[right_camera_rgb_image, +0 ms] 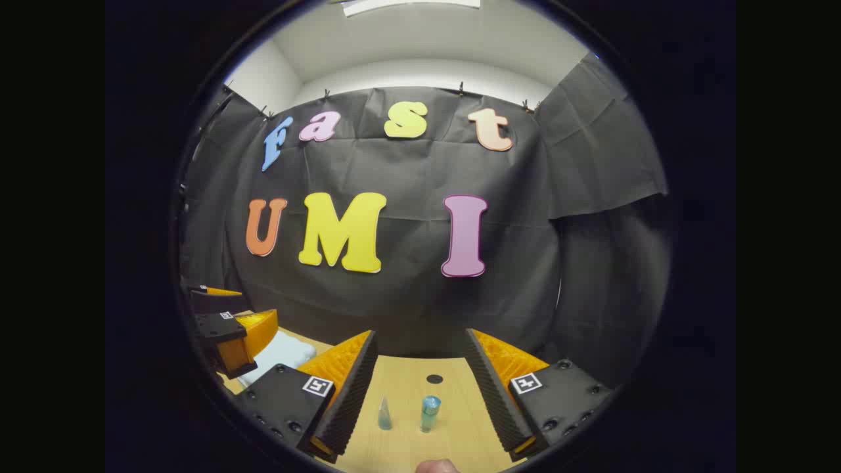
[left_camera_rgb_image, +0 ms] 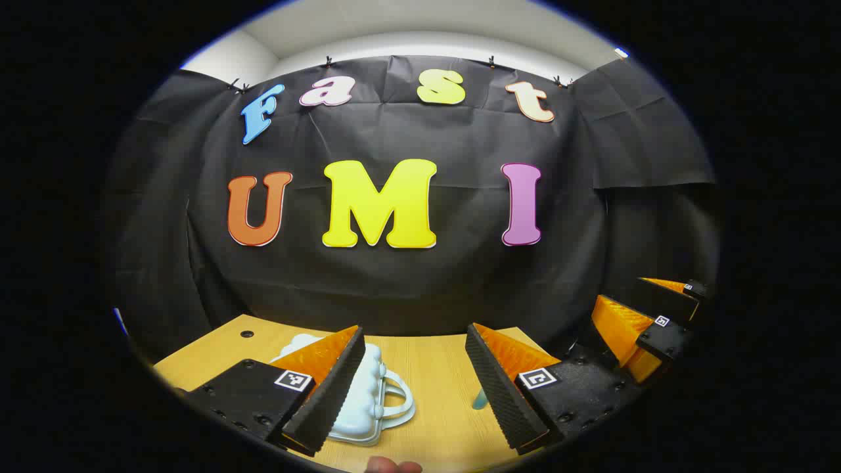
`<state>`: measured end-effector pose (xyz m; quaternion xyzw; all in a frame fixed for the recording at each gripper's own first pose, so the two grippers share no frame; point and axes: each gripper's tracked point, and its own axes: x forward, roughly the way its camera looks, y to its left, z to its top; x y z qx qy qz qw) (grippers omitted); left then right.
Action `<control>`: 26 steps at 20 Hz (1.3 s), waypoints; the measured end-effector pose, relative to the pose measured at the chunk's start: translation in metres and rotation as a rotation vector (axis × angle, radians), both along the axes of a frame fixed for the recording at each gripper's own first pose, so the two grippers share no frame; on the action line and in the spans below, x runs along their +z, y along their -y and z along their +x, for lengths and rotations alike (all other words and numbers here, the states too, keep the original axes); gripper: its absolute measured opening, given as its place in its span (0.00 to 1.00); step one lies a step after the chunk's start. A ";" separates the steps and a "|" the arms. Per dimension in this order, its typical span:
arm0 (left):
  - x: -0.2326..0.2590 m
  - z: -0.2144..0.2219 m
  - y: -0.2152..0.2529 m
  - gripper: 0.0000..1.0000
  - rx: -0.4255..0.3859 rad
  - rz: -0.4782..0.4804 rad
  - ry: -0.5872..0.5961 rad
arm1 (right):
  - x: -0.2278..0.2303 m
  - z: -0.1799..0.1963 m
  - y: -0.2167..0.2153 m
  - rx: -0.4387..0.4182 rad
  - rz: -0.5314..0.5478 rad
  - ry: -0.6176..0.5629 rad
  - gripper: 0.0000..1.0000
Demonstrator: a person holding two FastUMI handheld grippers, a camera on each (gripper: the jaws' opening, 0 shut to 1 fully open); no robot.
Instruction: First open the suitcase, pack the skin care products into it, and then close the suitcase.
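One suitcase (left_camera_rgb_image: pixel 368 401) (closed), two skincare bottles (right_camera_rgb_image: pixel 430 412) upright.

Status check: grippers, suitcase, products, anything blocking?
Left gripper and right gripper open, empty. Pale blue plastic suitcase closed on table. Two small bluish bottles unpacked. Nothing blocking.

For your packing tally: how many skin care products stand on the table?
2. A small clear cone-shaped bottle and a blue bottle beside it, both upright between the right claw's fingers. The fingers may hide others.
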<state>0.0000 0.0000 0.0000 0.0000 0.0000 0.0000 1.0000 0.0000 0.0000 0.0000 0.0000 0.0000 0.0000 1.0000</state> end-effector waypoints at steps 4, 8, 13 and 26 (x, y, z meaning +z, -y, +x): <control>0.004 0.006 0.007 0.98 -0.006 0.009 0.012 | 0.000 0.000 -0.001 0.009 0.007 -0.003 0.80; 0.009 0.009 0.006 0.98 -0.004 0.034 0.022 | 0.006 0.007 -0.004 0.019 0.012 0.008 0.80; 0.009 0.013 0.001 0.98 0.010 0.037 0.010 | 0.005 0.014 -0.004 0.021 0.033 -0.002 0.79; -0.071 0.033 0.006 0.98 -0.121 0.302 -0.200 | -0.029 0.018 0.026 0.028 0.012 -0.095 0.79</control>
